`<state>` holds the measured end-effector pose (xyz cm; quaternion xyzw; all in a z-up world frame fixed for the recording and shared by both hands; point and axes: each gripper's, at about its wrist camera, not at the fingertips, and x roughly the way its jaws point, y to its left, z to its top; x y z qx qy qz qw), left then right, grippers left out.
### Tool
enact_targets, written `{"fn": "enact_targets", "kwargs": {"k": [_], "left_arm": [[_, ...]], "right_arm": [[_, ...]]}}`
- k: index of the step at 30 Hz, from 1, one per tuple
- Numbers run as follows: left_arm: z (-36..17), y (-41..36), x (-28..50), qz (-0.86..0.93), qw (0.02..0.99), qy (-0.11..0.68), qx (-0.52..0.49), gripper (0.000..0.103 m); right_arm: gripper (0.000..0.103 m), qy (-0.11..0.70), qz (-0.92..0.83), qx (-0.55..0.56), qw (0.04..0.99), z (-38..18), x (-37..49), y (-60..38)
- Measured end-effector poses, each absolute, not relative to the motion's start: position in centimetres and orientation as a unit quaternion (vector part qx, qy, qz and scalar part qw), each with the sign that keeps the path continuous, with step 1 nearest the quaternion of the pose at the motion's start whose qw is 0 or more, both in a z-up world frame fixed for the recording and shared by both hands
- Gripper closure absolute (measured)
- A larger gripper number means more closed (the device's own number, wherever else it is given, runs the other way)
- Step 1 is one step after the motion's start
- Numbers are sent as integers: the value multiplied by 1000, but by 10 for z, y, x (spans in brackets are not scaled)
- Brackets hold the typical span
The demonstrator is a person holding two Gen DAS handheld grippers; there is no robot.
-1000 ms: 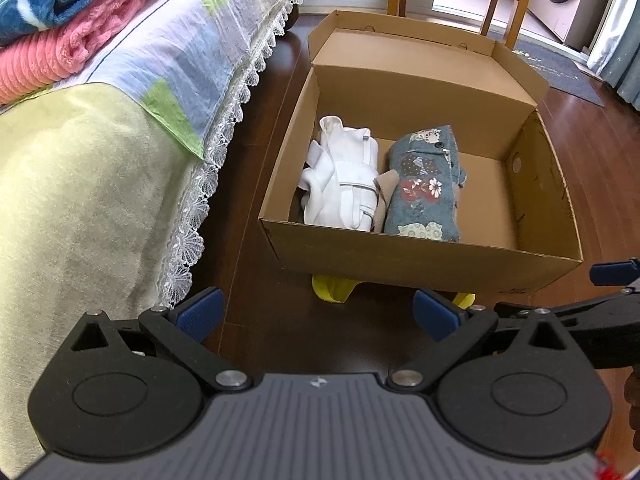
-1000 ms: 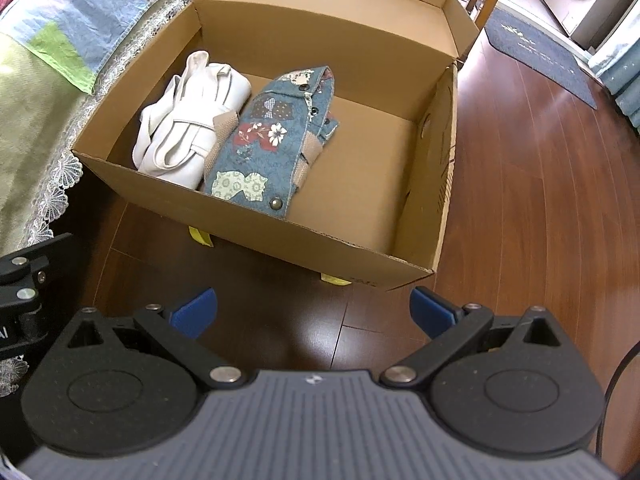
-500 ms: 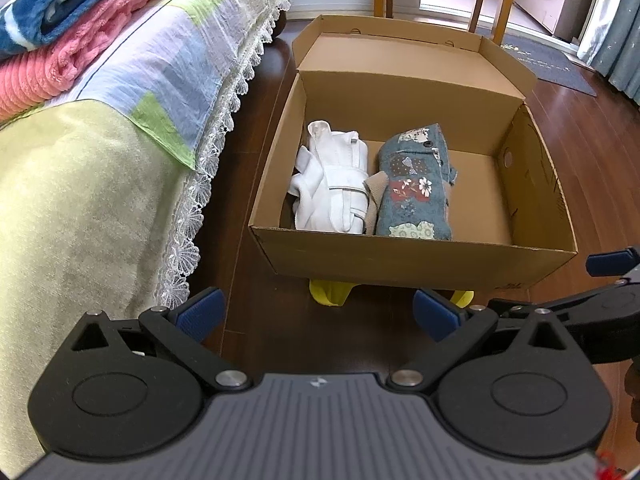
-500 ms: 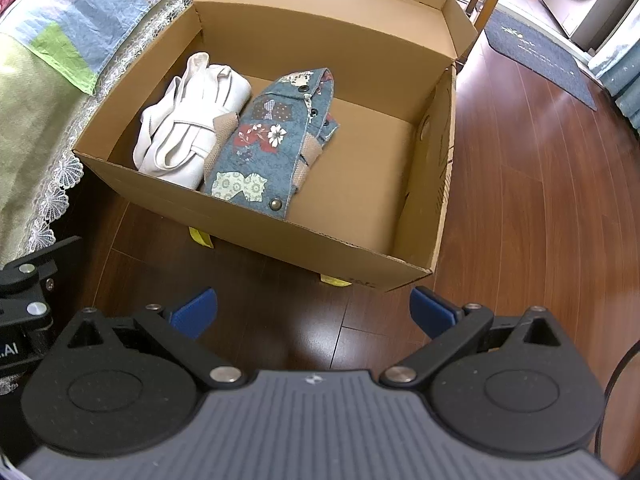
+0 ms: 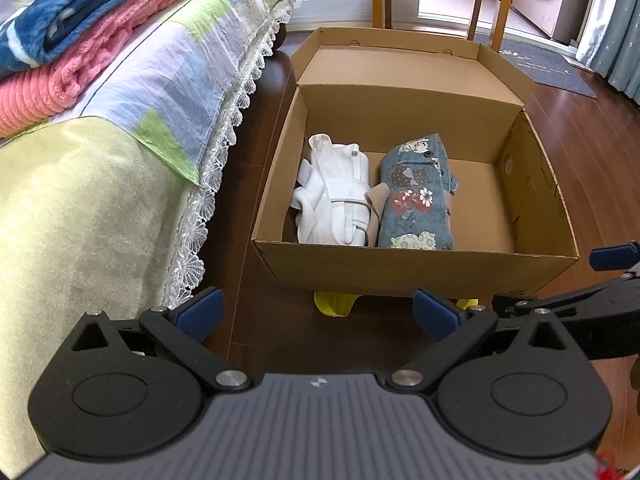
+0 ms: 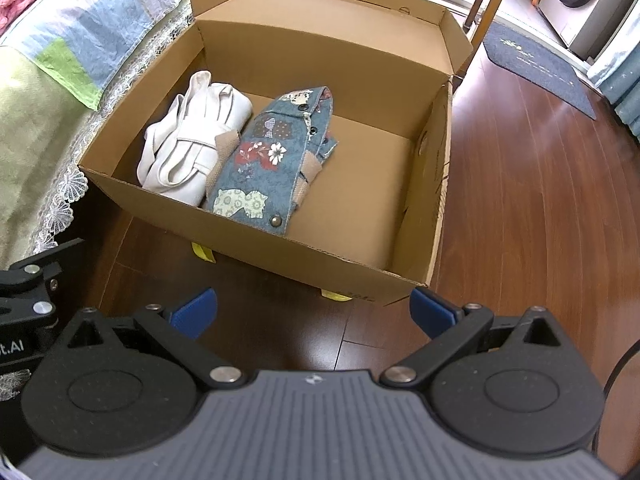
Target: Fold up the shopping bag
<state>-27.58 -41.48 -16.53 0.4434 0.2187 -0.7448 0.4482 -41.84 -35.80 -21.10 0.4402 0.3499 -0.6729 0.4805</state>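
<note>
Left wrist view: left gripper (image 5: 318,314) is held with jaws spread wide, nothing between them, above dark wood floor (image 5: 600,152). Right gripper (image 6: 314,312) is likewise spread and empty. Ahead, cardboard box (image 6: 280,252) is seen beside bed (image 5: 80,200); white bag (image 6: 192,148) and blue patterned bag (image 6: 272,160) lie folded inside, touching.

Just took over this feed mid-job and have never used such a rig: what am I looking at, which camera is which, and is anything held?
Each picture comes from a camera on a hand-held two-finger gripper, looking forward along its blue fingers. In the left view the left gripper is open and empty; in the right view the right gripper likewise. Ahead, on the wooden floor beside a bed, stands an open cardboard box holding a folded white bag and a folded blue patchwork bag side by side.
</note>
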Motion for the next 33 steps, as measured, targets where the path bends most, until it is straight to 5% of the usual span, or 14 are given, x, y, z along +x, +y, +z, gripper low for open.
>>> {"fn": "enact_targets", "kwargs": {"k": [33], "left_arm": [[-167,-437,-297,-746,442,230,442,2]], "right_arm": [[1,349,-688,442,458,-216,-431,-374]]}}
